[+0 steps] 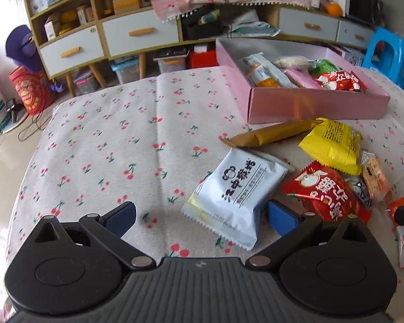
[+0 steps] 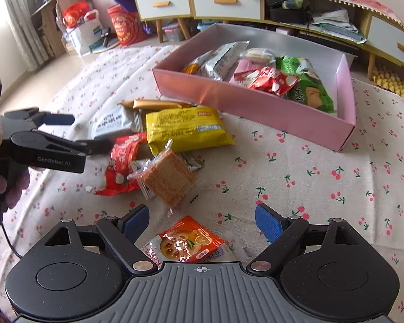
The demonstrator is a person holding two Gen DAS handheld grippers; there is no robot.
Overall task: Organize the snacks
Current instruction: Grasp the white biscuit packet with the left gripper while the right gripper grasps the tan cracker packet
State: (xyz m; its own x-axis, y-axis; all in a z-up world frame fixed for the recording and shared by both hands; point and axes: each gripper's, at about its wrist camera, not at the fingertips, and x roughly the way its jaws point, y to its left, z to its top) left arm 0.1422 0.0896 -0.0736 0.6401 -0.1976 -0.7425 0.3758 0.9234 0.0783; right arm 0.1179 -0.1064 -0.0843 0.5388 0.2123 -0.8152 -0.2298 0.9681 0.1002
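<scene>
My left gripper is open over the cherry-print cloth. A white snack packet lies between its fingers, close to the right pad and well apart from the left one. Seen from the right wrist, the left gripper reaches into the pile beside the white packet. My right gripper is open, with an orange packet flat on the cloth between its fingers, untouched. The pile holds a yellow packet, a red packet, a clear cracker packet and a long brown packet.
A pink box with several snacks inside stands behind the pile, its front wall near the yellow packet. A cabinet with drawers lines the back. A blue stool stands at the far right. Bags sit on the floor at the left.
</scene>
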